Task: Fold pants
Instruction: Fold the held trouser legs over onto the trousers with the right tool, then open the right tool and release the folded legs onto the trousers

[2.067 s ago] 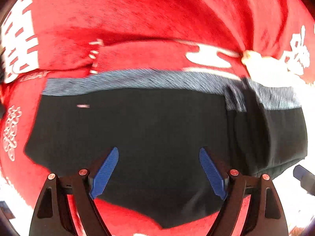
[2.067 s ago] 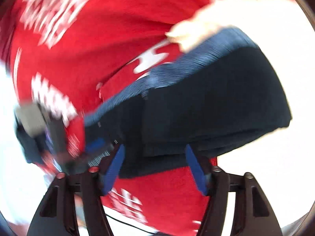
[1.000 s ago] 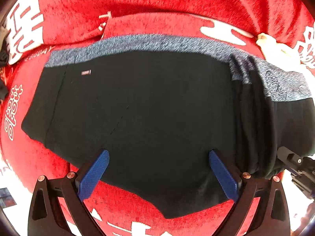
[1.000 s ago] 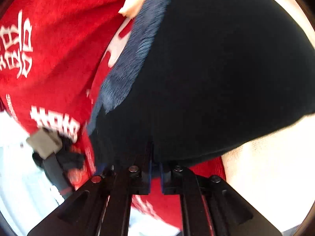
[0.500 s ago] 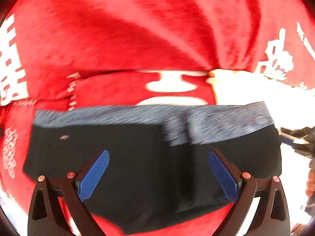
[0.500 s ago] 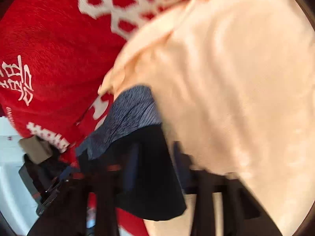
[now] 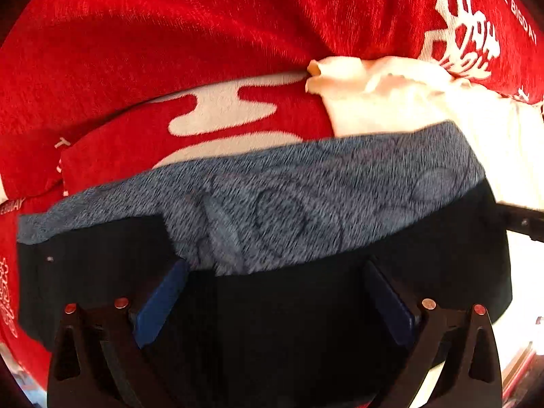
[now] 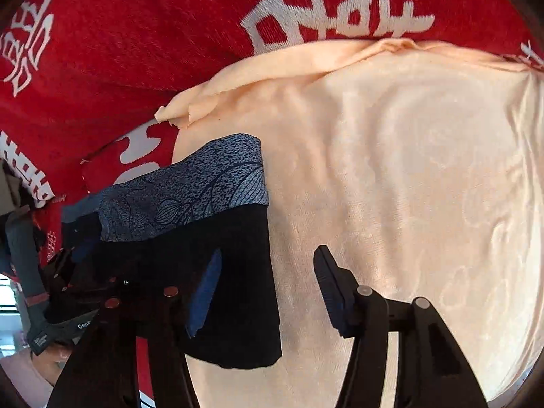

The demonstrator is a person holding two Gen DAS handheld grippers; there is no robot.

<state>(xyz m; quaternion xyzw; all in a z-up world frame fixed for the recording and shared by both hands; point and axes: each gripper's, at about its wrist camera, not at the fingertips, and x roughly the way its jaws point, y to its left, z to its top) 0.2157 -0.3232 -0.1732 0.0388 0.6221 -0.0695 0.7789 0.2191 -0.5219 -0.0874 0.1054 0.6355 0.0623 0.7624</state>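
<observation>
black pants [image 7: 306, 306] with blue-grey patterned waistband [image 7: 306, 204] lie folded on red blanket [image 7: 170, 34], right end overlapping cream towel [image 8: 408, 170]. left gripper [image 7: 275, 292] fingers spread wide over the black fabric, holding nothing. right gripper [image 8: 268, 289] fingers spread, straddling the pants' right edge, empty.

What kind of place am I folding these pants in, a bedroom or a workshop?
Most likely a home, on a bed or sofa, though the furniture itself is hidden. The pants lie on a soft red blanket with white woven characters, and a cream towel-like cloth is spread beside them.
</observation>
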